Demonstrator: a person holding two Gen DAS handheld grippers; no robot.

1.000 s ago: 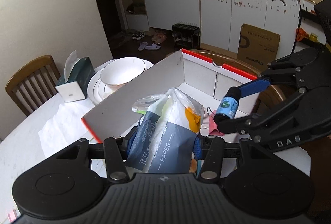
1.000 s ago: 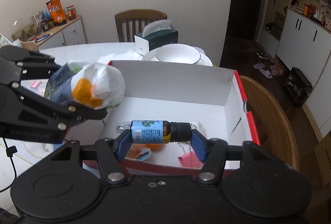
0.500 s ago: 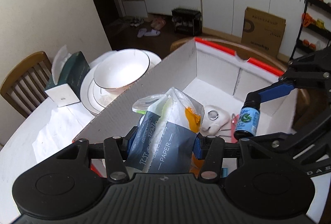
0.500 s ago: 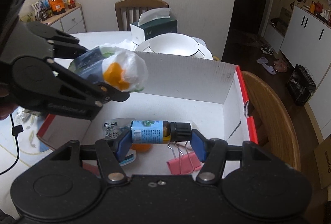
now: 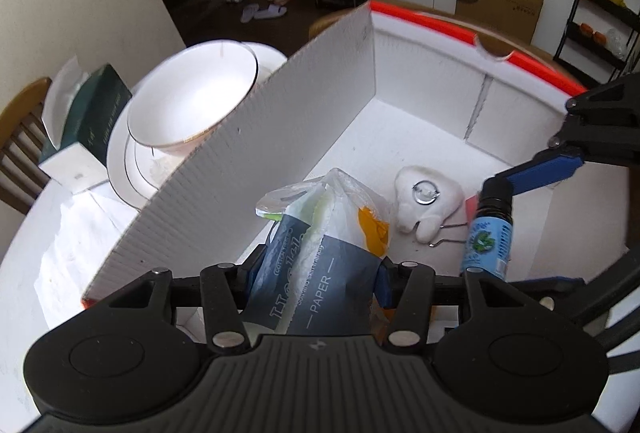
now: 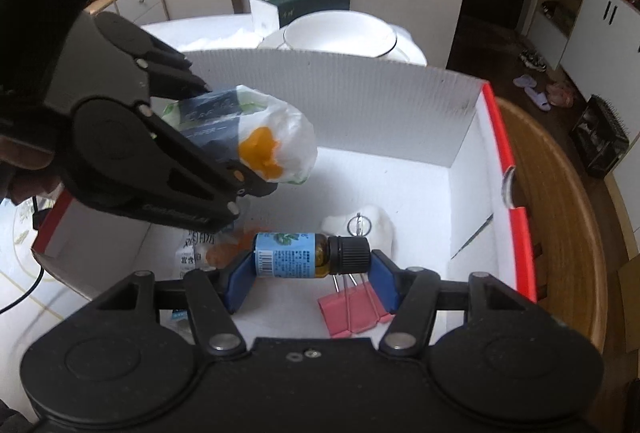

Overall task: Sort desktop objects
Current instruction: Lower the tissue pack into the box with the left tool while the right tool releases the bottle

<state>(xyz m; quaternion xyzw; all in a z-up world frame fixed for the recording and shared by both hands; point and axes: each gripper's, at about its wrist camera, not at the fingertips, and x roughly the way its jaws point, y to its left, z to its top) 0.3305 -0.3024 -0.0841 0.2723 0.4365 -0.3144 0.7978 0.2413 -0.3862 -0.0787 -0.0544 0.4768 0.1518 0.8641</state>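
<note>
Two claws hover over the white corrugated box [image 5: 256, 169]: the left claw [image 5: 316, 273] pinches a crinkly plastic tissue pack [image 5: 320, 249], the right claw [image 6: 308, 269] clamps a small amber glass bottle [image 6: 304, 255] end to end. Pink binder clips [image 6: 352, 309] and a fluffy white keychain [image 5: 420, 201] lie inside the box.

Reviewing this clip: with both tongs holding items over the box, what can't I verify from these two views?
- Box floor near its front left corner: hidden in the right wrist view by the left tongs and tissue pack.
- Packet under those tongs: mostly covered, print unreadable.
- Bottle label: too small to read in either view.
- Pink clips: the right tongs cover part of them; count unclear.
</note>
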